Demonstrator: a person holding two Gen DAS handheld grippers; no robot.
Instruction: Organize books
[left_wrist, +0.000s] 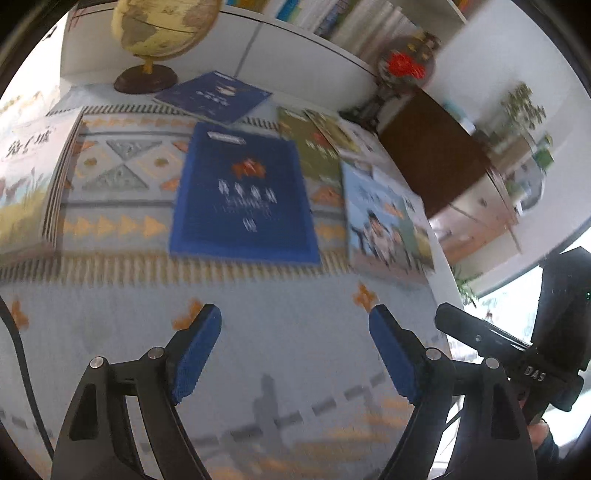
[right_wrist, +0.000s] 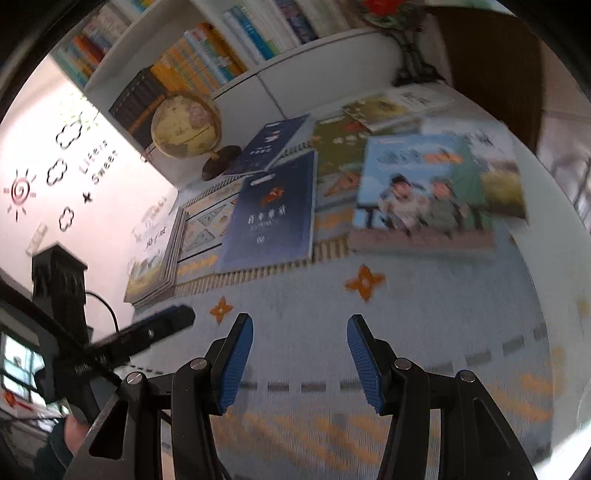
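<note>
Blue book (left_wrist: 243, 195) flat on tablecloth (left_wrist: 295, 369), well beyond both grippers, left gripper (left_wrist: 295, 350) and right gripper (right_wrist: 300, 356) jaws apart, nothing between them.

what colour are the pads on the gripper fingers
Blue, ribbed pads on black fingers; clearest in the right wrist view.
</note>
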